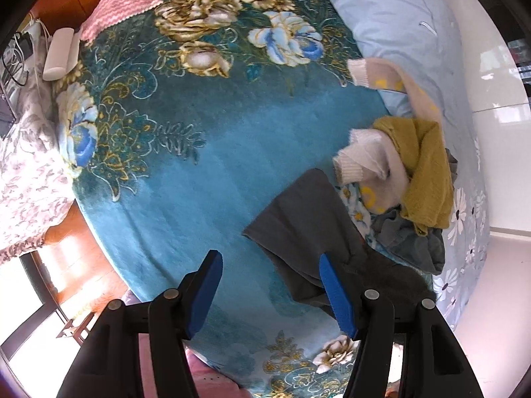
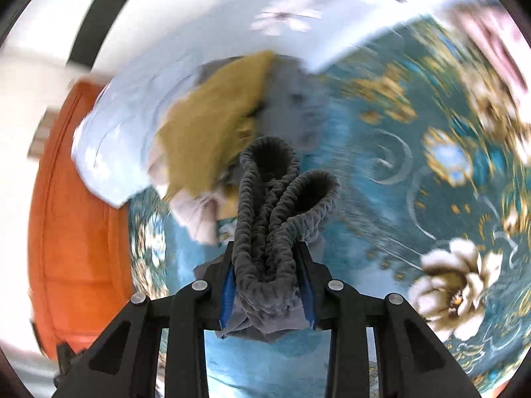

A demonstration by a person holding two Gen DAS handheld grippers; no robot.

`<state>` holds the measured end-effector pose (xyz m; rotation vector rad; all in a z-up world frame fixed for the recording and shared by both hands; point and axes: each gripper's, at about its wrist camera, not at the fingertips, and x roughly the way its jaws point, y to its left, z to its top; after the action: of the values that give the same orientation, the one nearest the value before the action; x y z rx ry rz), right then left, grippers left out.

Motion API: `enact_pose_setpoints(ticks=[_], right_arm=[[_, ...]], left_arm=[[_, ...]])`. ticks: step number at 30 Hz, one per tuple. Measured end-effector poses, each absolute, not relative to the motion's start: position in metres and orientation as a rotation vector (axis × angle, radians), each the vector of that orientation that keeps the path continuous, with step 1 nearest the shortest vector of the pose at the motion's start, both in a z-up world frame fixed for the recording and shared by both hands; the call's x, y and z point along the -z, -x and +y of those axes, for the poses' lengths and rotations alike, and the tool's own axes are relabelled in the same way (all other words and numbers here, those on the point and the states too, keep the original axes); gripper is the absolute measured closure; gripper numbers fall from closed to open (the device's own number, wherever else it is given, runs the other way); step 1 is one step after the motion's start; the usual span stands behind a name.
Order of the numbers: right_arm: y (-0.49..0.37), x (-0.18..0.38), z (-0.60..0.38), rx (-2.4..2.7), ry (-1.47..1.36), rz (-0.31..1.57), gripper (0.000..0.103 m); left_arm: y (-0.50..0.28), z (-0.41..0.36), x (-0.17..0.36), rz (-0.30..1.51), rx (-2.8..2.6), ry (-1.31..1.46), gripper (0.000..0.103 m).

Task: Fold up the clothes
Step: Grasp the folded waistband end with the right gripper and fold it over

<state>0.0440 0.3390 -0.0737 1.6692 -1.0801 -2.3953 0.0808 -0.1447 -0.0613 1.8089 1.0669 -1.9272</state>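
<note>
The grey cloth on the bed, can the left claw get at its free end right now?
Probably yes. The left claw is open, and the grey cloth lies spread on the blue blanket just ahead, with nothing lying over that end.

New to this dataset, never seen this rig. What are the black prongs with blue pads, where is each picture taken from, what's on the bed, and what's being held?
No robot arm here: a person carries a two-finger gripper in each hand, and a fisheye camera on each looks out along its fingers.

The left wrist view shows the left gripper open and empty over a bed with a teal floral blanket. A dark grey garment lies spread just ahead, one edge beside the right-hand blue pad. Beyond it is a heap of clothes: a mustard-yellow piece on top of a cream knit with yellow dots.

The right wrist view is motion-blurred. The right gripper is shut on a bunched grey elastic waistband, likely part of that dark grey garment, though I cannot confirm it.
</note>
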Motion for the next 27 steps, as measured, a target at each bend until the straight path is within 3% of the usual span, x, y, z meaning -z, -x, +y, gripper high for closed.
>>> enact_pose_setpoints(ticks=[8,17,22,27], right_arm=[[-0.006,0.038,0.169,2.393,-1.698,-0.452,0.069],[0.007,0.099,0.042,2.311,-1.917,0.055,0.068],[0.003,0.125,0.005,2.269,-1.981,0.213,0.060],[-0.003,0.121,0.005,2.215,-1.963,0.030,0.058]], left_arm=[[-0.083,-0.203,0.091,1.157,1.891,-1.854,0.038],[-0.096,-0.266,0.132,1.260,1.764,-1.866,0.038],[-0.096,-0.282,0.151,1.273,1.697,-1.888,0.038],[-0.093,-0.293,0.168,1.281,1.640,-1.916,0.038]])
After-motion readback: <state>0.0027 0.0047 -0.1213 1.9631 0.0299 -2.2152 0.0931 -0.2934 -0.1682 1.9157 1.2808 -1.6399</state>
